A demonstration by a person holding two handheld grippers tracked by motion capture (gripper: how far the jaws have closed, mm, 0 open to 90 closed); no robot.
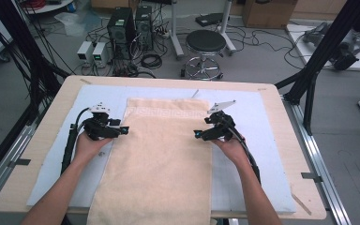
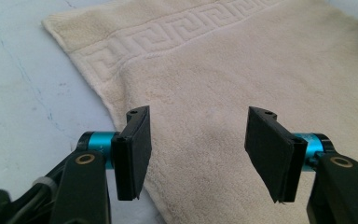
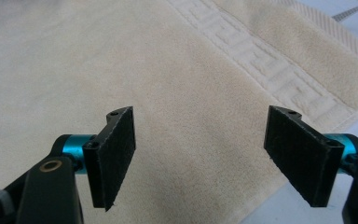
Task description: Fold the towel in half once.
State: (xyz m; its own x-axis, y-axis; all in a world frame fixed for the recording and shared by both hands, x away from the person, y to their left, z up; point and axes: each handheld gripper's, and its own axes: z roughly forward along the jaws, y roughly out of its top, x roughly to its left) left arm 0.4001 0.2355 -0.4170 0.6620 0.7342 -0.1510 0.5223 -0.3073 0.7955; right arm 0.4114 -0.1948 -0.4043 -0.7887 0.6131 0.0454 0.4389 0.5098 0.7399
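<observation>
Cream towel lies flat on the table, its near end cut off by the frame edge. Your left tool and right tool flank it, both gaping, nothing between the jaws. No writing legible.

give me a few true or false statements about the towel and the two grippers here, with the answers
1. The cream terry towel lies flat on the pale blue mat. True.
2. The left gripper is clamped on the towel's edge. False: its jaws stand open, with nothing pressed between the pads.
3. The towel's band with the key pattern is at the far end. True.
4. The right gripper holds a folded corner in the air. False: its jaws are open above the flat towel.
5. The towel's near end hangs over the table's near edge. True.
</observation>
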